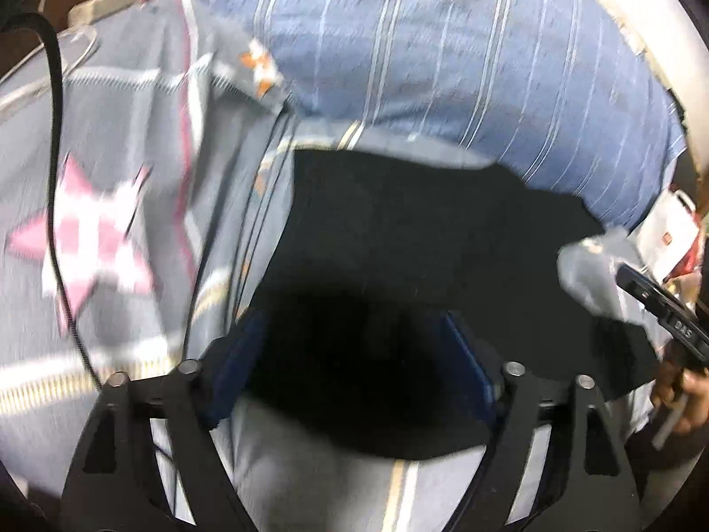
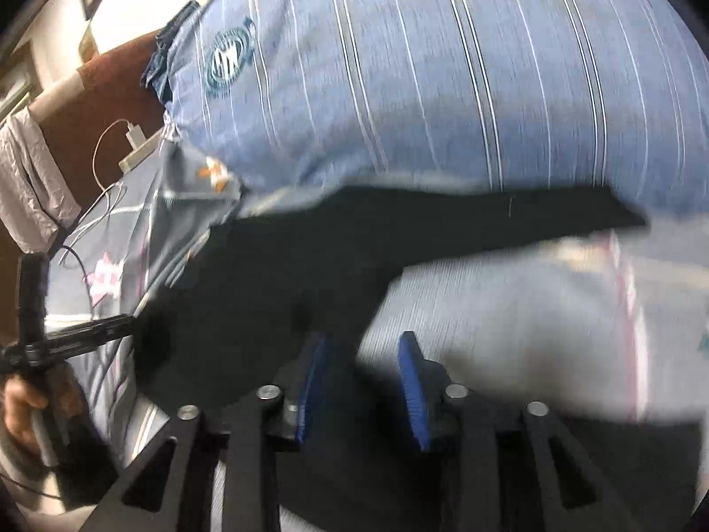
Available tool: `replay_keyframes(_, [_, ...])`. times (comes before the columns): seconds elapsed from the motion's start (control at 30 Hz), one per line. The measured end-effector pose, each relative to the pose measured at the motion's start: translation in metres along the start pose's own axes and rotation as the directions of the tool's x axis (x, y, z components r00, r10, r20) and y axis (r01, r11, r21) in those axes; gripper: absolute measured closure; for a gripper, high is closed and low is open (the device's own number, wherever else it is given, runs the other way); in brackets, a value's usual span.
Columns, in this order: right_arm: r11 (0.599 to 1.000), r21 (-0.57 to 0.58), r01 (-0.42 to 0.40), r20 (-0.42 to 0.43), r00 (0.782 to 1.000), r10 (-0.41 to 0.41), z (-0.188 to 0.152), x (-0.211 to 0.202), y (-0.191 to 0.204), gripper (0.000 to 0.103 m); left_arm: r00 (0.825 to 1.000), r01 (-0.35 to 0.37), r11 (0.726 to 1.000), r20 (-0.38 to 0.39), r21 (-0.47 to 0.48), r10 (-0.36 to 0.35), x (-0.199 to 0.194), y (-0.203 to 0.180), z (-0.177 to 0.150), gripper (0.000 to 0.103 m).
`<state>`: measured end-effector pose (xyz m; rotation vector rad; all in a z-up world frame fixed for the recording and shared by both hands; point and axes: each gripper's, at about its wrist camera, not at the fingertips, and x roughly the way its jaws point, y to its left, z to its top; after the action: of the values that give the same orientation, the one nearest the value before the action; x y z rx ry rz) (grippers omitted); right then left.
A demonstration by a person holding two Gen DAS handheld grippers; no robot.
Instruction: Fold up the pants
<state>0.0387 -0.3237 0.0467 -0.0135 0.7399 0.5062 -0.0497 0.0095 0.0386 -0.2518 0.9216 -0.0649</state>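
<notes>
Black pants (image 1: 421,244) lie folded on a bed, their far edge against a blue pillow. My left gripper (image 1: 354,354) hangs just over their near end. It is open wide, and the dark cloth lies beneath and between its blue pads (image 1: 235,368) without being pinched. In the right wrist view the pants (image 2: 266,266) stretch to the right in a narrow strip. My right gripper (image 2: 361,377) is open at their near edge, with cloth and sheet showing in the gap between the pads. Each gripper shows in the other's view: the right one (image 1: 664,310) and the left one (image 2: 44,346), both in a person's hand.
A blue striped pillow (image 1: 443,44) (image 2: 443,88) lies just beyond the pants. The grey bedsheet (image 1: 88,239) bears pink stars. A black cable (image 1: 53,133) runs down the left. A power strip with a white charger (image 2: 137,146) lies at the bed's edge. A grey cloth (image 2: 26,177) hangs at the far left.
</notes>
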Motion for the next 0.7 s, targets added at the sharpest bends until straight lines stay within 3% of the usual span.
replay_keyframes(0.07, [0.997,-0.081,0.005,0.003,1.000,-0.004,0.020,0.015,-0.002,0.047,1.000,0.013,0.999,-0.009,0.029,-0.013,0.009,-0.005,0.018,0.021])
replay_keyframes(0.17, [0.976,-0.211,0.044,-0.047,0.997,-0.055,0.048,0.046,-0.007,0.047,1.000,0.017,0.994,-0.022,0.105,-0.015,0.028,-0.017,0.046,0.021])
replay_keyframes(0.27, [0.943,-0.332,-0.007,-0.084,0.996,-0.023,0.068,0.073,-0.007,0.047,0.996,0.079,0.976,-0.060,0.204,-0.068,0.053,-0.029,0.077,0.021])
replay_keyframes(0.37, [0.910,-0.411,-0.059,-0.143,0.990,0.000,0.081,0.095,-0.010,0.040,0.985,0.141,0.940,-0.142,0.312,-0.101,0.083,-0.038,0.104,0.021])
replay_keyframes(0.5, [0.852,-0.510,-0.122,-0.218,0.976,0.009,0.095,0.128,-0.009,0.039,0.980,0.159,0.895,-0.179,0.416,-0.091,0.114,-0.041,0.130,0.021])
replay_keyframes(0.6, [0.843,-0.511,-0.170,-0.255,0.966,0.040,0.106,0.147,-0.013,0.037,0.966,0.206,0.844,-0.242,0.495,-0.094,0.138,-0.045,0.140,0.021])
replay_keyframes(0.7, [0.847,-0.492,-0.203,-0.317,0.947,0.043,0.112,0.172,-0.023,0.037,0.954,0.198,0.788,-0.300,0.584,-0.017,0.169,-0.049,0.139,0.021])
